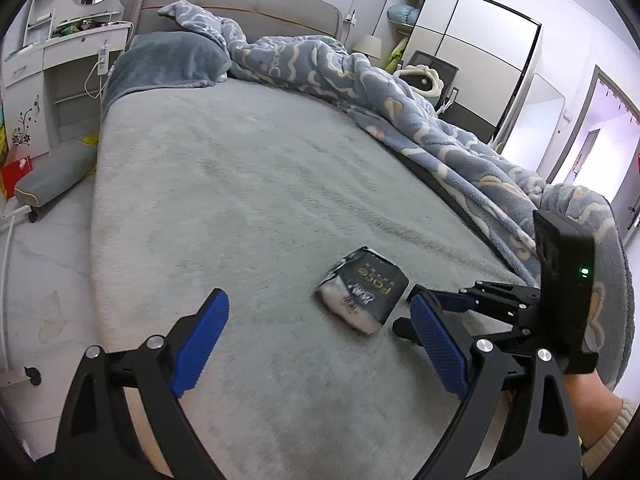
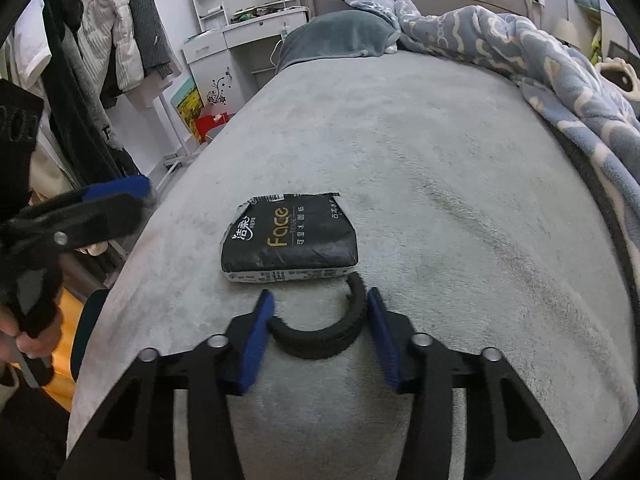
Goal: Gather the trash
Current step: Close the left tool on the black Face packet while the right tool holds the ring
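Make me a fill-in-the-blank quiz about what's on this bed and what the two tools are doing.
1. The black tissue pack lies on the grey ____.
2. The big gold word printed on the pack is ____.
3. The right tool has its blue fingers on either side of a curved black ____.
4. The left tool is ____, holding nothing.

Missing words: bed; Face; strip; open

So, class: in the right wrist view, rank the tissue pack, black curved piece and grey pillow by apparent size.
1. Tissue pack.
2. Grey pillow: similar, far off, so unsure.
3. Black curved piece, smallest.
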`<action>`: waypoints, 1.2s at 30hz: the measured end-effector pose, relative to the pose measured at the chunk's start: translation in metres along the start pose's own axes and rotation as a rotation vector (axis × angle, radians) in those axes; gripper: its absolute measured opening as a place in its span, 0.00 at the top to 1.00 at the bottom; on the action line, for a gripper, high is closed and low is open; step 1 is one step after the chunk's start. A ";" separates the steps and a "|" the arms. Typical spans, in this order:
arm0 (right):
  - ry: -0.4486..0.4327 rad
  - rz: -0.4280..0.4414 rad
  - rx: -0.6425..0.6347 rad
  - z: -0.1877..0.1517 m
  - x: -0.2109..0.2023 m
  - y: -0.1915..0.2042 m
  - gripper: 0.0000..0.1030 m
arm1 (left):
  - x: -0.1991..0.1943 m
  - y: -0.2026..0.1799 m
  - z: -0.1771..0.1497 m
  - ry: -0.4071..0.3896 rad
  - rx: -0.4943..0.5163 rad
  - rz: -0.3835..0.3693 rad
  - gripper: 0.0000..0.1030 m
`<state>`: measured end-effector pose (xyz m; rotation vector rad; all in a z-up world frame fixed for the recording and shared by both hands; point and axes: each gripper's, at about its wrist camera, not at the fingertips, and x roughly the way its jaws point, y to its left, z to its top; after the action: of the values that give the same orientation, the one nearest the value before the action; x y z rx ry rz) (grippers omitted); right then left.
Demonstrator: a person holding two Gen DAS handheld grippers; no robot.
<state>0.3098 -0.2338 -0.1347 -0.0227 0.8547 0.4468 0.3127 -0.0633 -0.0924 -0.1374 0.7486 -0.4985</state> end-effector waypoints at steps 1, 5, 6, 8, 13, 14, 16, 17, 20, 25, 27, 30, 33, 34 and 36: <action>-0.002 0.002 0.001 0.000 -0.001 0.000 0.56 | 0.004 -0.001 0.000 0.002 -0.004 -0.004 0.09; -0.013 -0.016 0.017 0.000 -0.007 -0.007 0.56 | 0.017 -0.009 -0.001 0.012 -0.003 -0.013 0.09; -0.018 -0.026 0.027 0.000 -0.010 -0.011 0.56 | 0.021 -0.013 -0.002 0.016 0.000 -0.013 0.09; -0.036 -0.053 0.060 -0.001 -0.018 -0.022 0.56 | 0.025 -0.016 -0.002 0.021 0.001 -0.016 0.09; -0.063 -0.098 0.120 -0.007 -0.032 -0.046 0.56 | 0.040 -0.027 -0.004 0.038 0.010 -0.014 0.09; -0.064 -0.103 0.128 -0.009 -0.034 -0.050 0.56 | 0.043 -0.029 -0.004 0.044 0.014 -0.008 0.09; -0.066 -0.104 0.143 -0.012 -0.036 -0.056 0.56 | 0.050 -0.030 -0.005 0.055 0.013 0.006 0.09; -0.068 -0.102 0.150 -0.014 -0.037 -0.059 0.56 | 0.054 -0.030 -0.006 0.060 0.008 0.015 0.09; -0.068 -0.102 0.154 -0.018 -0.040 -0.064 0.56 | 0.061 -0.030 -0.007 0.072 -0.004 0.023 0.09; -0.074 -0.101 0.166 -0.023 -0.045 -0.072 0.56 | 0.070 -0.035 -0.004 0.076 -0.019 0.021 0.06; -0.073 -0.103 0.172 -0.027 -0.048 -0.077 0.56 | 0.075 -0.038 -0.004 0.083 -0.022 0.023 0.05; -0.073 -0.102 0.187 -0.031 -0.051 -0.084 0.56 | 0.085 -0.043 -0.003 0.093 -0.019 0.053 0.04; -0.075 -0.097 0.194 -0.033 -0.052 -0.085 0.56 | 0.095 -0.050 -0.003 0.112 0.013 0.101 0.04; -0.075 -0.096 0.192 -0.033 -0.053 -0.085 0.56 | 0.098 -0.052 -0.004 0.116 0.023 0.115 0.04; -0.074 -0.094 0.192 -0.034 -0.054 -0.084 0.56 | 0.100 -0.052 -0.004 0.120 0.032 0.131 0.05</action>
<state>0.2878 -0.3369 -0.1308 0.1291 0.8166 0.2742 0.3520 -0.1571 -0.1420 -0.0287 0.8606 -0.3958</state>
